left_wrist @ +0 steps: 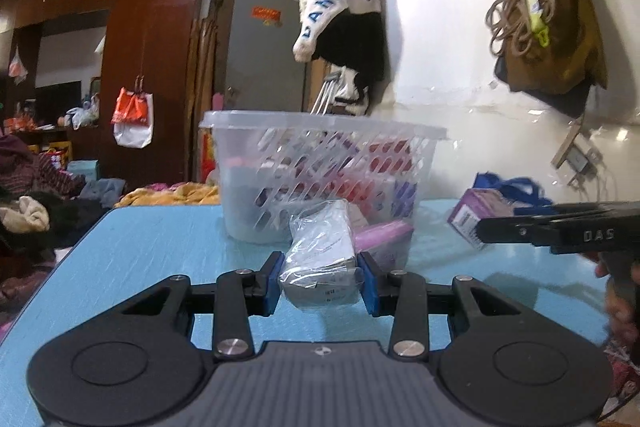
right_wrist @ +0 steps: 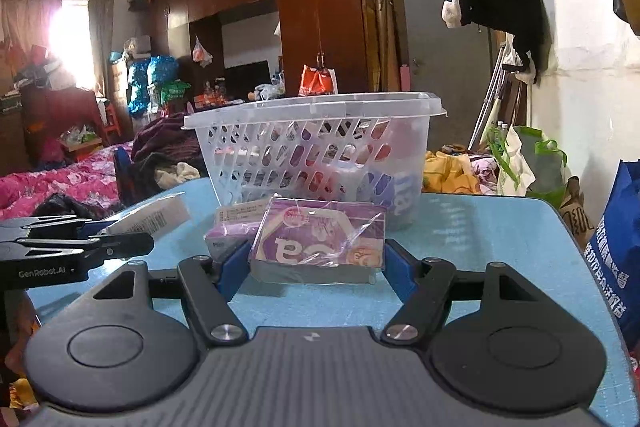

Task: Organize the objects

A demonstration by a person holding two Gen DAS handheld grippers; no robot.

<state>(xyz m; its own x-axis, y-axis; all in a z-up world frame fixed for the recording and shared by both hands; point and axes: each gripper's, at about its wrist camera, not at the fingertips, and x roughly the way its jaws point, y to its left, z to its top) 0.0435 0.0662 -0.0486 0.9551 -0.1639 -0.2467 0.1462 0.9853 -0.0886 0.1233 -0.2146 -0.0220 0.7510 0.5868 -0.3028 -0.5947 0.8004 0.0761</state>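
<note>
Both packets gripped ahead of the basket [left_wrist: 320, 131]: left gripper [left_wrist: 322, 283] clamps the grey wrapped box [left_wrist: 320, 263], right gripper [right_wrist: 312, 263] apparently clamps the purple packet [right_wrist: 320, 239]. Next: lift over the rim, release inside.

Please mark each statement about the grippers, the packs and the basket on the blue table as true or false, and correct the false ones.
1. The left gripper is shut on a plastic-wrapped grey pack. True.
2. The basket is empty. False: packs show through its holes.
3. The right gripper has a purple pack between its pads. True.
4. The table is red. False: it is light blue.
</note>
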